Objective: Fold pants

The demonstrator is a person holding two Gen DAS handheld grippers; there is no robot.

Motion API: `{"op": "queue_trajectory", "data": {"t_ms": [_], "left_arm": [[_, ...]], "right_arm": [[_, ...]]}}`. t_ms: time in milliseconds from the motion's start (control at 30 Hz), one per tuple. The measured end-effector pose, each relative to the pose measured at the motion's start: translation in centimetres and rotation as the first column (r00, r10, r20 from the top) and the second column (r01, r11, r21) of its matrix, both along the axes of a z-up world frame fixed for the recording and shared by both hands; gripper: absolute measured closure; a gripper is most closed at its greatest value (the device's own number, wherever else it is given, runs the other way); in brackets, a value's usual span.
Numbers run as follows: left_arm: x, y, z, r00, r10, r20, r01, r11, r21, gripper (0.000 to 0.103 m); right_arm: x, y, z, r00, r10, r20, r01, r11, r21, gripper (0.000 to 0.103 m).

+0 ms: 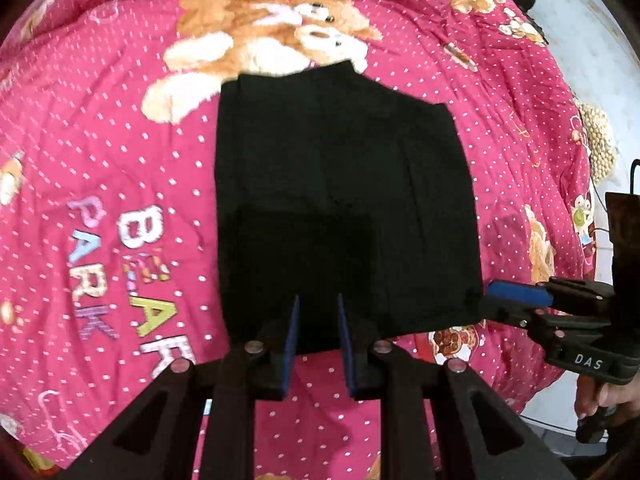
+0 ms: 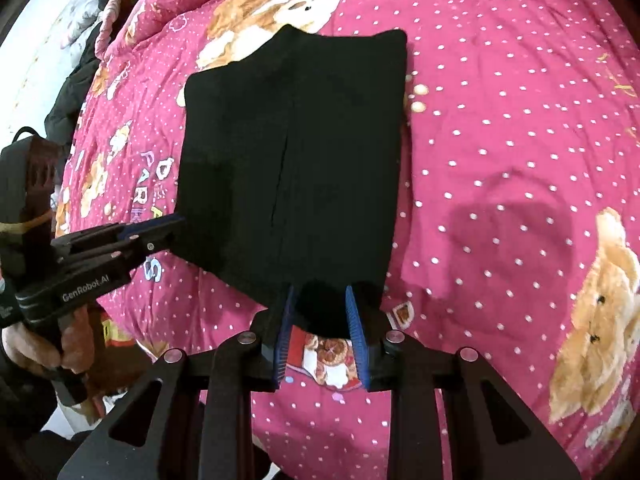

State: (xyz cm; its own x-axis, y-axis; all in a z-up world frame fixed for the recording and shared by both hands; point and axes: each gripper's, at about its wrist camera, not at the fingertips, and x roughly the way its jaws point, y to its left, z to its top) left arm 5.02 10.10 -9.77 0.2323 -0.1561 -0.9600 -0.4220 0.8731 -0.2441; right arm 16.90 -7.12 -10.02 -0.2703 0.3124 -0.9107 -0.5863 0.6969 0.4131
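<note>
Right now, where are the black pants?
Both wrist views show the folded black pants flat on the pink bear-print bedspread, centre frame, near edge at both grippers' fingertips.

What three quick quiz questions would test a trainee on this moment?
1. True or false: the pants lie spread out at full length.
2. The bedcover is mainly: A blue, B pink, C white.
3. Fill in: the lettering beside the pants reads ____ ____.
Key: 1 false, they are folded into a compact rectangle; 2 B; 3 BEAR PARK.
</note>
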Motion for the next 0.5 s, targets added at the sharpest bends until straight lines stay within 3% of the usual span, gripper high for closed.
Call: {"op": "queue_trajectory", "data": {"t_ms": [267, 500], "left_arm": [[-1.7, -1.5, 4.3, 0.996, -0.045, 0.070, 0.037, 0.993, 0.115, 0.077], [-4.0, -3.3, 6.5, 0.993, -0.068, 0.101, 0.052, 0.987, 0.153, 0.069]], "right_arm": [[-2.0, -1.9, 3.5, 0.996, -0.033, 0.081, 0.031, 0.999, 0.023, 0.077], [-4.0, -3.0, 6.4, 0.985, -0.049, 0.164, 0.043, 0.998, 0.041, 0.077]]}}
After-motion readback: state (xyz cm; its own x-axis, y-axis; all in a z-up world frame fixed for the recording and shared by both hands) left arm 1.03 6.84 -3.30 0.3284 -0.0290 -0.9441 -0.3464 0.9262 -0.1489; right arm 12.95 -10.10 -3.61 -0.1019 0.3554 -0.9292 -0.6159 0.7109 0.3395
